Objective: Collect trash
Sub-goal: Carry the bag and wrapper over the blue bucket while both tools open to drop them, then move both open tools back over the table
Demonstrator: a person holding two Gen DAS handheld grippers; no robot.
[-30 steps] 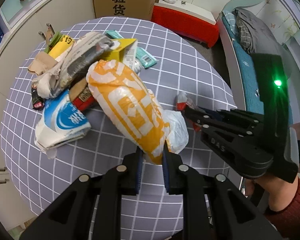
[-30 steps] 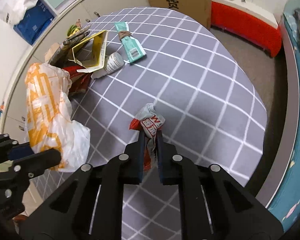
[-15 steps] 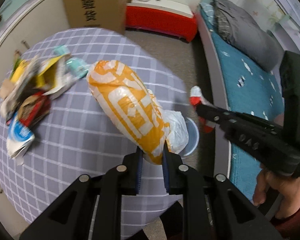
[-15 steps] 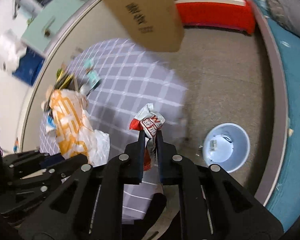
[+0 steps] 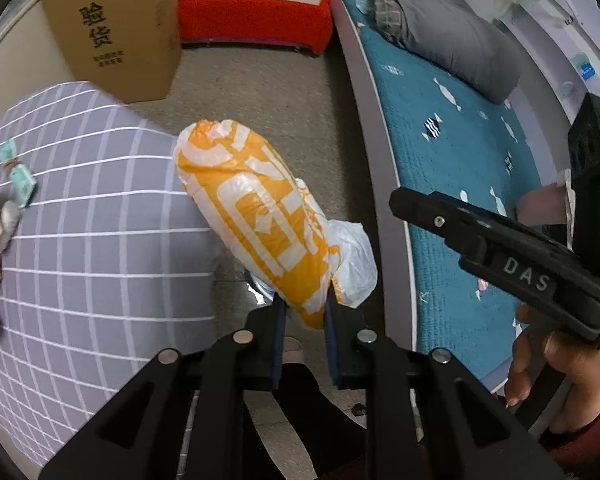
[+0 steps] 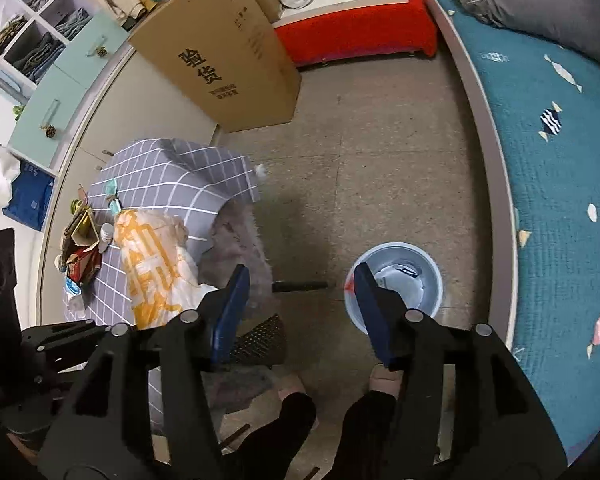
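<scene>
Orange and white plastic bag (image 5: 260,216) pinched by its lower end in the left gripper (image 5: 304,312), fingers (image 5: 278,332) pressed close on the thin film, bulk of the bag hanging out past the edge of the checked worktop (image 5: 80,240) and above the floor (image 6: 360,160). Pale blue bin (image 6: 428,268) on the floor just beside the bed (image 6: 560,200), right under the right gripper (image 6: 300,300). Right fingers (image 6: 230,308) spreading apart at this moment, nothing between them; only a small red blur (image 6: 349,285) at the tip of one finger near the bin rim, too smeared to say what it is.

To do this step well:
- Keep the left pinch firm; probably slippery film and a bulky, soft load, so no shaking on the way
- Move the right gripper aside first, to leave the mouth of the bin free
- Bring the bag over the middle of the bin, not over the rim; looks about as long as the bin is wide, so better to lower the far end in first
- Open the left fingers only with the bag low and hanging straight, otherwise likely to tip out onto the floor
- Afterwards, back to the worktop for the pile of wrappers and boxes (image 6: 80,256) at its far side
</scene>
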